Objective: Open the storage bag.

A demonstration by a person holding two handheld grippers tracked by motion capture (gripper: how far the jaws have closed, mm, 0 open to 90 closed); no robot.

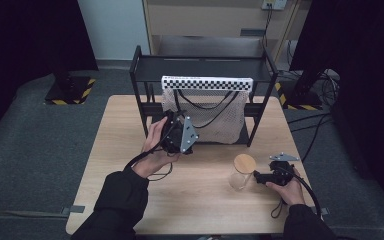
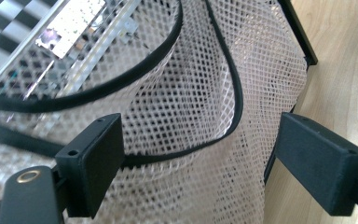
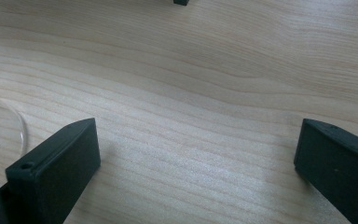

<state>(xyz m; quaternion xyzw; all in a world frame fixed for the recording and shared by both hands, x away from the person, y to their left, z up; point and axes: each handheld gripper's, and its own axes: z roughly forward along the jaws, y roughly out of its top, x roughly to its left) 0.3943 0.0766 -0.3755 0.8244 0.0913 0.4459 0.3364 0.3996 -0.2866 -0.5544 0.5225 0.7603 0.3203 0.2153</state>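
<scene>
Spanning grey carpet, the pale wooden worktop (image 1: pixel 115 165) carries a rack; left tool (image 2: pixel 200 154) gapes at mesh bag (image 2: pixel 186 93), right tool (image 3: pixel 198 158) gapes empty, the bag's contents blurred.

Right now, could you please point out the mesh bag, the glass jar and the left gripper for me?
mesh bag (image 1: pixel 215 120): high view, on the netting below its checkered top edge.
glass jar (image 1: pixel 244 163): high view, on its wooden lid.
left gripper (image 2: pixel 200 154): left gripper view, midway between its two open black jaws.
</scene>
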